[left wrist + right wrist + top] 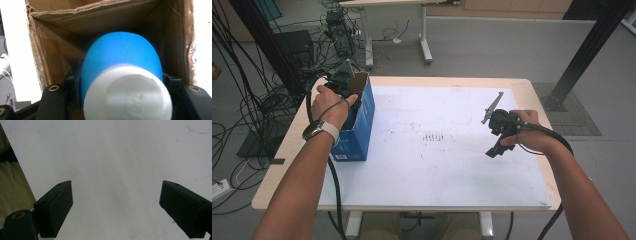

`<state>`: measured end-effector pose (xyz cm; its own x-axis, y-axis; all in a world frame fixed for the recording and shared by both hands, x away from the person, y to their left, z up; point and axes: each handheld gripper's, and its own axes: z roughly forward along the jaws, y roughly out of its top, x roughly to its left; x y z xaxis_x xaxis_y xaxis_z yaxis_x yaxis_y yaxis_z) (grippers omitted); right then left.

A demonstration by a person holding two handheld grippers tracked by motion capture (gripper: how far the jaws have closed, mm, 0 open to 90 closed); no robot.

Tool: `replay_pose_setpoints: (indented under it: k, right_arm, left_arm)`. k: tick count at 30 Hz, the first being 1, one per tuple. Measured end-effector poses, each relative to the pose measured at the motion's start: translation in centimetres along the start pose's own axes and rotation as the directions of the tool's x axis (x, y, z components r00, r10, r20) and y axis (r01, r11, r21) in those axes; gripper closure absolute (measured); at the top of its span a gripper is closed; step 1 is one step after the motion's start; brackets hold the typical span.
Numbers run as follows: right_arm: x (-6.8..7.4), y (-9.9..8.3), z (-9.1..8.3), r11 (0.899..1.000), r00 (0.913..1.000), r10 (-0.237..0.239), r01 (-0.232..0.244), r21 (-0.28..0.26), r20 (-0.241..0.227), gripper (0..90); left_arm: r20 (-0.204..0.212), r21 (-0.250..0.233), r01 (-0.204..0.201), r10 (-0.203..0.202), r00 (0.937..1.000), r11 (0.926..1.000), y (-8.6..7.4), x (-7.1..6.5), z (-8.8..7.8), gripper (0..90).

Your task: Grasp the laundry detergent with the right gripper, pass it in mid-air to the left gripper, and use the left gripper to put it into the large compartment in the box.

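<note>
A: Checking the left gripper (343, 82) first. It sits at the open top of the cardboard box (362, 120), at 10 o'clock on the counter (437, 165). Box has a blue printed outside and a raw brown corrugated inside with creased flaps.

B: Holding anything?

A: Yes. In the left gripper view the jaws pinch a blue object (120, 55) from both sides. It is smooth, matte, dome-shaped at the far end, with a white round end (127, 93) facing the camera. The white face looks rough and pitted, foam-like.

B: Where is the object relative to the box?

A: Inside the box mouth, brown walls at 9, 12 and 3 o'clock around it. Can't tell whether it touches the box bottom.

B: Right gripper?

A: Right gripper (498, 150) is at 3 o'clock on the counter, well apart from the box. Jaws spread wide, nothing between them. Right gripper view shows two black blocky pads (60, 206) with flat faces, over bare white surface.

B: Counter surface?

A: A white sheet, flat, lightly smudged with small dark specks near centre (437, 136). It lies on a pale wood-tone top with rounded corners.
</note>
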<state>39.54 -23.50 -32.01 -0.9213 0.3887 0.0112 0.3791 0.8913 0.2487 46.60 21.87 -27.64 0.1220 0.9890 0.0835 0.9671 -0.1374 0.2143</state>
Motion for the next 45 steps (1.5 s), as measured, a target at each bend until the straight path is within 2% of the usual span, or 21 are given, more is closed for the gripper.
replay_pose_setpoints:
  k: [45]
  right_arm:
    - [0.18,0.05,-0.23,1.0,1.0,-0.002,0.002,-0.002,0.006,11.7]
  left_arm:
    - [0.006,-0.009,-0.002,0.002,1.0,1.0,-0.26,0.18,0.01,37.4]
